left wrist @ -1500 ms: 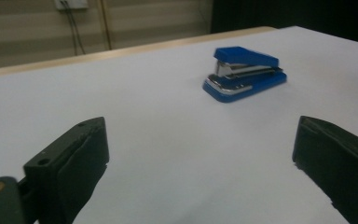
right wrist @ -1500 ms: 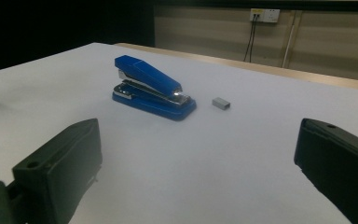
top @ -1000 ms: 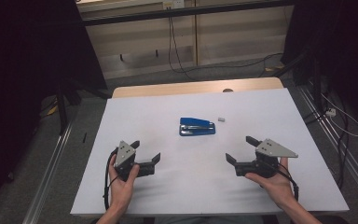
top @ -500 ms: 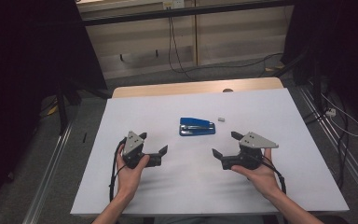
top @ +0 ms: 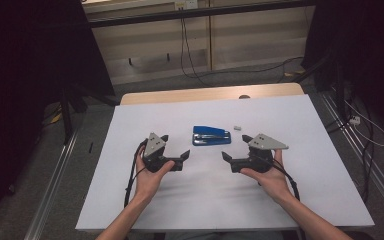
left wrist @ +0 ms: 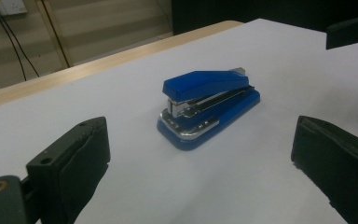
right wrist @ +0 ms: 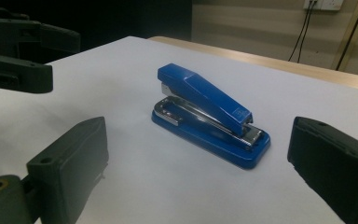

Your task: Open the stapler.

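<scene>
High view: blue stapler [top: 211, 135] lies lengthwise left-right between gaping left tongs [top: 176, 153] and right tongs [top: 236, 155].

The high view looks forward and down over the whole white table [top: 300, 165] from the person's side. Each gripper view sits low and close, facing inward from left and right; both share the blue stapler [left wrist: 207, 107] [right wrist: 207, 114].

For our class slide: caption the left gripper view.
Open left gripper fingers frame a blue stapler lying on the white table.
</scene>
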